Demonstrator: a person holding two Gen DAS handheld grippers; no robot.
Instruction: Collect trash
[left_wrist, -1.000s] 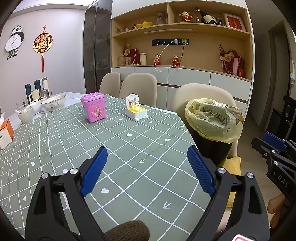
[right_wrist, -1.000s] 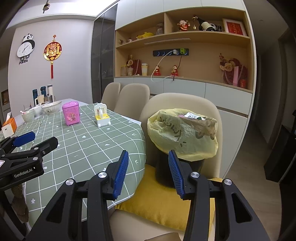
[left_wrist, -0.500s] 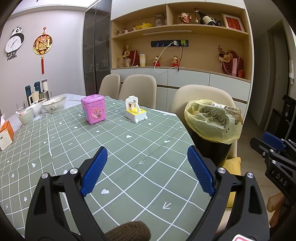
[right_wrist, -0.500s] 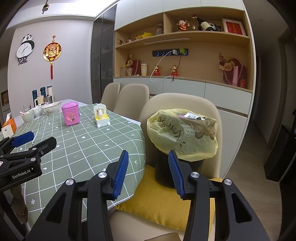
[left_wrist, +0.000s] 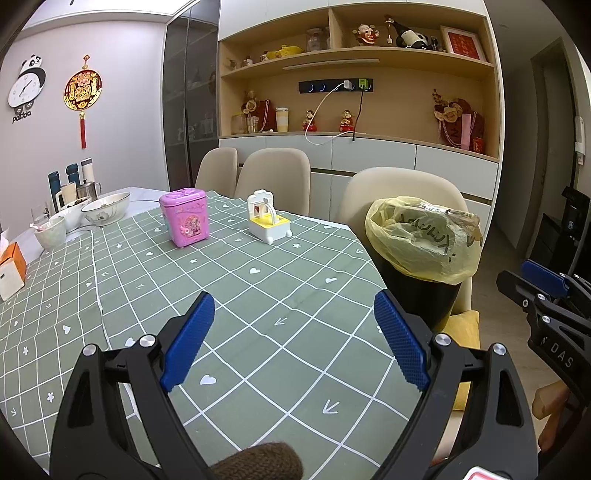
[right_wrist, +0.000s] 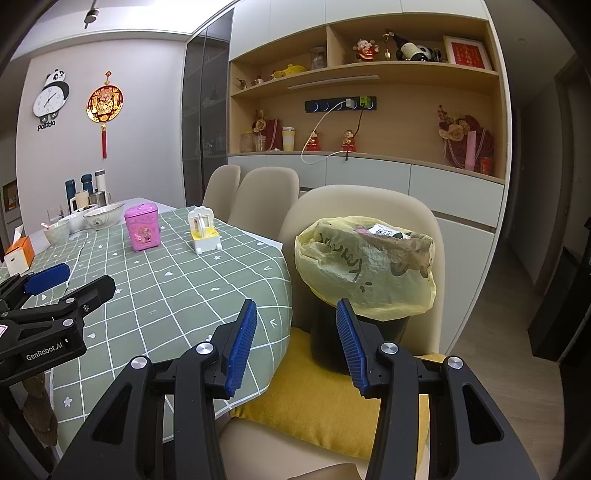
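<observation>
Over the green checked tablecloth (left_wrist: 258, 295) I hold the left gripper (left_wrist: 295, 339) with its blue pads (left_wrist: 186, 345) spread wide and nothing between them; bare cloth shows in the gap. I hold the right gripper (right_wrist: 295, 343) at the table's corner, above a yellow cushion (right_wrist: 314, 402) on a beige chair (right_wrist: 354, 203). Its blue pads (right_wrist: 242, 347) stand at a narrower gap than the left pair, also with nothing gripped.

Task item: a black trash bin (right_wrist: 332, 332) lined with a yellow bag (right_wrist: 369, 273) stands on the cushion, just beside the table edge. The bag's mouth is folded over the bin's rim, and paper scraps (right_wrist: 384, 230) show at its top. From the left wrist view the same bin (left_wrist: 417, 295) and bag (left_wrist: 421, 240) sit to the right of the table, with the right gripper (left_wrist: 546, 291) partly visible at the frame edge.

On the table, well apart from both grippers:
- a pink box (left_wrist: 184, 221) and a white-and-yellow toy (left_wrist: 267, 221), side by side near the far edge;
- bowls (left_wrist: 105, 208) and a cup (left_wrist: 50, 232) at the far left;
- an orange-and-white carton (left_wrist: 11, 269) at the left edge.

From the right wrist view the left gripper (right_wrist: 55, 291) lies low over the cloth at the left.
</observation>
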